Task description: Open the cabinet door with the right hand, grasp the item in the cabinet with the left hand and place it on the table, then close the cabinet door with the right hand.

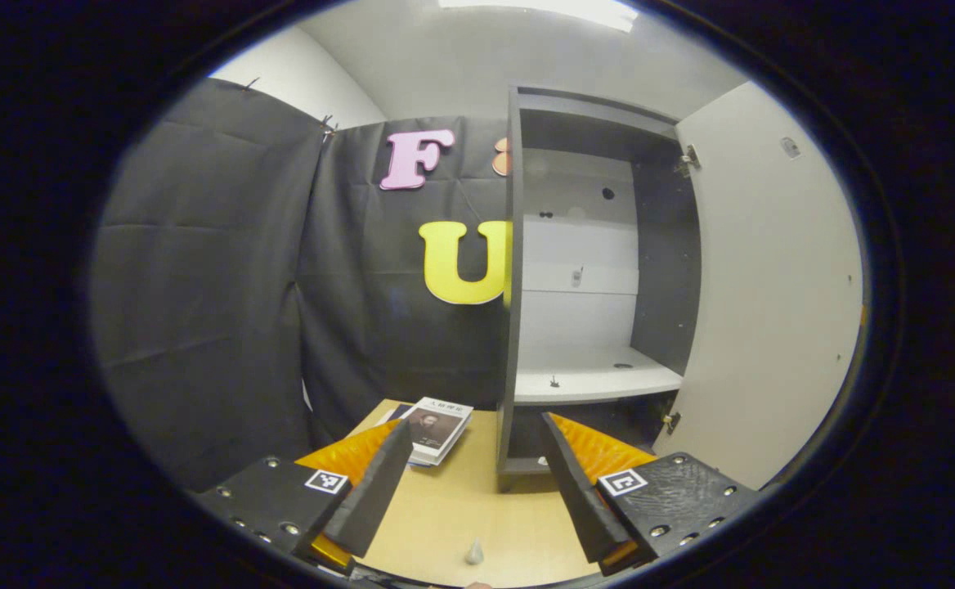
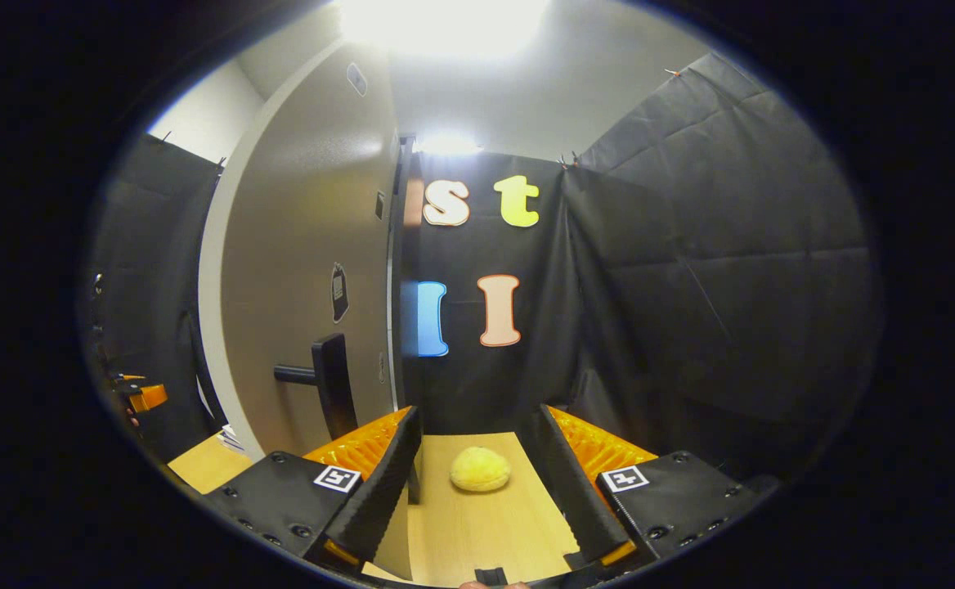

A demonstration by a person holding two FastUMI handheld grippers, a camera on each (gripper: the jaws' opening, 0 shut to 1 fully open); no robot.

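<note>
Just past the worktop's (image 2: pixel 477 532) left edge, the door handle (image 2: pixel 326 380) is sitting left of the wide-open, empty right claw (image 2: pixel 477 470).

Ceiling light (image 2: pixel 445 20) blows out w/ glare in right gripper view; both views sharp, heavy fisheye bend at edges.

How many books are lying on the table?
1 for sure: a book on the table, left of the open cabinet. Edges beneath it suggest more may hide underneath.
</note>
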